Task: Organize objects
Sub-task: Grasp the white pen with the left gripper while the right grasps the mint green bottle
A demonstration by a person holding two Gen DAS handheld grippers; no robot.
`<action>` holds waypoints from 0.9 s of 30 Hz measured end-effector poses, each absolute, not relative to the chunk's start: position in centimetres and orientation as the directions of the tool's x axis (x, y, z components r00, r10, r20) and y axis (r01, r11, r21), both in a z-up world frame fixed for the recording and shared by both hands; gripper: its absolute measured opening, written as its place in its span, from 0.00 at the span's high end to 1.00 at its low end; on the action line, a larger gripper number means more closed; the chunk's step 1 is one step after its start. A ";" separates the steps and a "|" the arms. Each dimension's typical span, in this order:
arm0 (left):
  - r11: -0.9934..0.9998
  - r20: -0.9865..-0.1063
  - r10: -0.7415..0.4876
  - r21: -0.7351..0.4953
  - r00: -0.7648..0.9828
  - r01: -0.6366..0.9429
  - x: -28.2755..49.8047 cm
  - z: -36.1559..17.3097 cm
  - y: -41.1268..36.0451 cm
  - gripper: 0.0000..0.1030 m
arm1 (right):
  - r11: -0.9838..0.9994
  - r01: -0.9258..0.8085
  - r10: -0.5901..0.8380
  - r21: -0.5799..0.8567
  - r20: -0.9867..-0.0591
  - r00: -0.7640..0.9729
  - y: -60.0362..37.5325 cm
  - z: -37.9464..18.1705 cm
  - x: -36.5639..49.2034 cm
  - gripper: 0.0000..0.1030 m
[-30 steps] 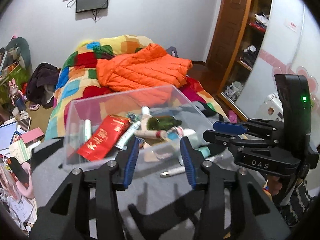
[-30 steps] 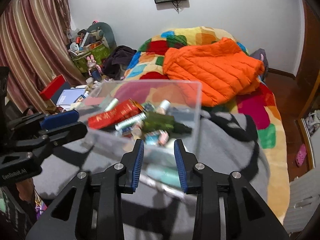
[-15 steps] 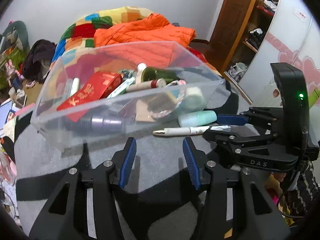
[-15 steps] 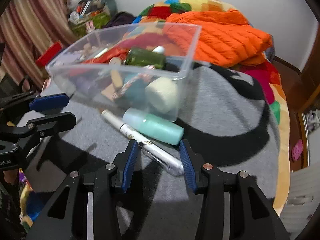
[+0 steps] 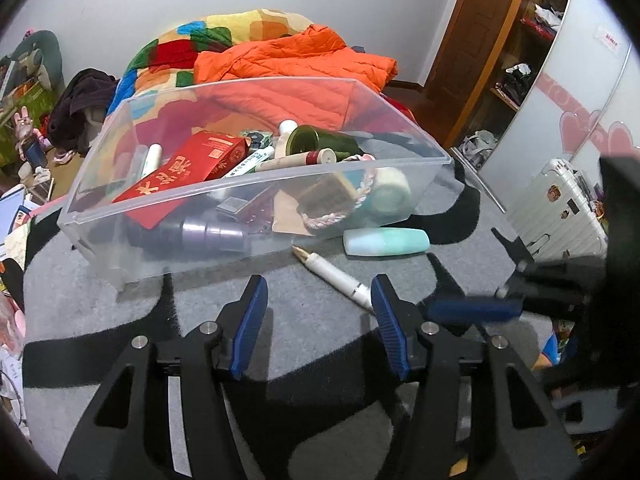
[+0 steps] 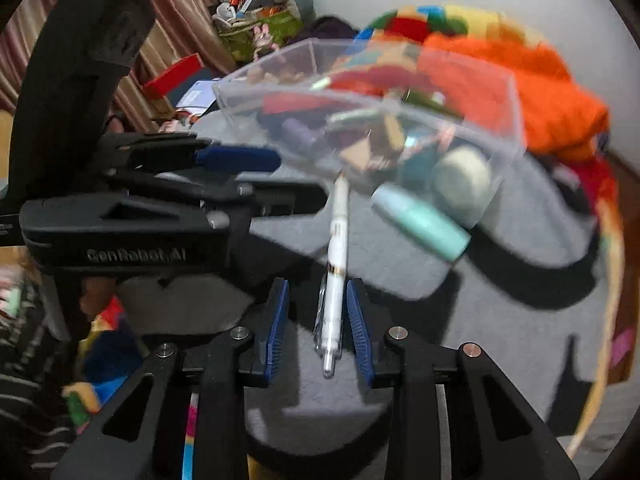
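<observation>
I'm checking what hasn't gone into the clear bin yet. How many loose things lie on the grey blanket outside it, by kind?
White pen: 1, between the closing right gripper pads
Mint-green tube: 1, beside the clear bin
Total: 2

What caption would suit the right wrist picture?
Right tongs closing around a white pen on a grey blanket beside a clear bin.

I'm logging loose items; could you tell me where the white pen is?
The white pen lies on the grey blanket before the clear plastic bin, between the right gripper's closing jaws.
</observation>
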State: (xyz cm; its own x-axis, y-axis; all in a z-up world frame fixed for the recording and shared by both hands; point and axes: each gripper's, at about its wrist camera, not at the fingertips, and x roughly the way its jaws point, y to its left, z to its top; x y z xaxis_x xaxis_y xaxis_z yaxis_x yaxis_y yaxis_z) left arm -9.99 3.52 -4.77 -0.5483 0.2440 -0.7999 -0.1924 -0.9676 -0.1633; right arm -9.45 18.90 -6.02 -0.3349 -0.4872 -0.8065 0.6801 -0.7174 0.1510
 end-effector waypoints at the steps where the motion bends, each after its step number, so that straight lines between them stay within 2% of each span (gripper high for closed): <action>1: -0.969 -0.799 0.241 -0.163 -0.551 -0.188 -9.9 -4.7 3.4 0.48 | -0.729 0.668 -0.483 0.147 -0.803 -0.350 19.0 -5.8 -9.6 0.73; 5: -0.968 -0.794 0.250 -0.188 -0.555 -0.167 -9.5 -4.7 2.8 0.46 | -0.812 0.578 -0.398 0.082 -0.802 -0.446 19.8 -5.8 -12.4 0.68; 8: -0.967 -0.796 0.254 -0.203 -0.549 -0.154 -9.1 -4.9 2.4 0.45 | -0.835 0.548 -0.331 0.037 -0.830 -0.448 19.4 -6.9 -14.9 0.68; 10: -0.966 -0.800 0.260 -0.209 -0.541 -0.155 -8.8 -5.2 2.5 0.45 | -0.835 0.549 -0.323 0.038 -0.842 -0.432 19.1 -7.5 -15.7 0.67; 11: -0.965 -0.803 0.264 -0.212 -0.535 -0.158 -8.6 -5.3 2.7 0.44 | -0.830 0.556 -0.332 0.041 -0.838 -0.434 19.0 -7.6 -15.8 0.61; 13: -0.962 -0.809 0.271 -0.216 -0.522 -0.165 -8.5 -5.6 3.1 0.43 | -0.825 0.564 -0.336 0.036 -0.833 -0.439 18.7 -7.7 -15.8 0.59; 20: -0.961 -0.823 0.269 -0.198 -0.500 -0.193 -8.8 -6.1 5.6 0.43 | -0.789 0.614 -0.372 0.038 -0.824 -0.427 18.6 -7.9 -14.1 0.75; 27: -0.960 -0.844 0.274 -0.209 -0.461 -0.187 -9.8 -7.3 7.3 0.43 | -0.816 0.569 -0.378 0.099 -0.837 -0.396 22.3 -8.0 -12.3 0.89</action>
